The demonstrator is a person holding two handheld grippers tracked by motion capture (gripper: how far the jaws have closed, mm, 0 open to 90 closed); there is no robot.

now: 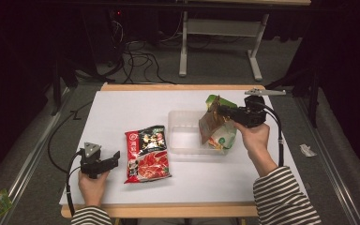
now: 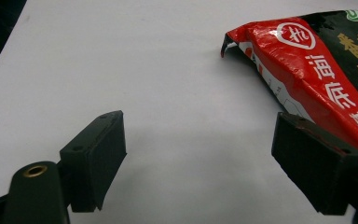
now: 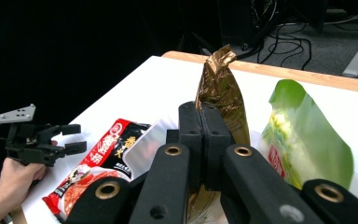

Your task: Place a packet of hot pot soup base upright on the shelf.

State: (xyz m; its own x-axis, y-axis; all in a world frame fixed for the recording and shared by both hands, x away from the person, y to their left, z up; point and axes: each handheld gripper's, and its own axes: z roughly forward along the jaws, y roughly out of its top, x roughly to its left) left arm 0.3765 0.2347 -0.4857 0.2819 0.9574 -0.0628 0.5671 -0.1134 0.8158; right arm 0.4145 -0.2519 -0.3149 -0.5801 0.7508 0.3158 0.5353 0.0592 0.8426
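A white table (image 1: 122, 108) with a wooden edge carries the scene, seen from above with dark floor and cables beyond its far side. Right of centre stands a clear plastic tub (image 1: 180, 133), and leaning in its right end is a green-and-white pouch (image 1: 224, 136). Just left of the tub, flat on the tabletop, lies a red-and-black seasoning packet (image 1: 146, 153). At the right, the right gripper (image 1: 222, 111) has its jaws pressed together on a gold foil pouch (image 1: 209, 125), holding it upright over the tub's right end, touching the green-and-white pouch; the right gripper view shows the foil (image 3: 220, 91) rising between the closed pads. At the near left, the left gripper (image 1: 117, 157) rests low on the table with its jaws spread, nothing between them, just left of the red-and-black seasoning packet (image 2: 317, 70).
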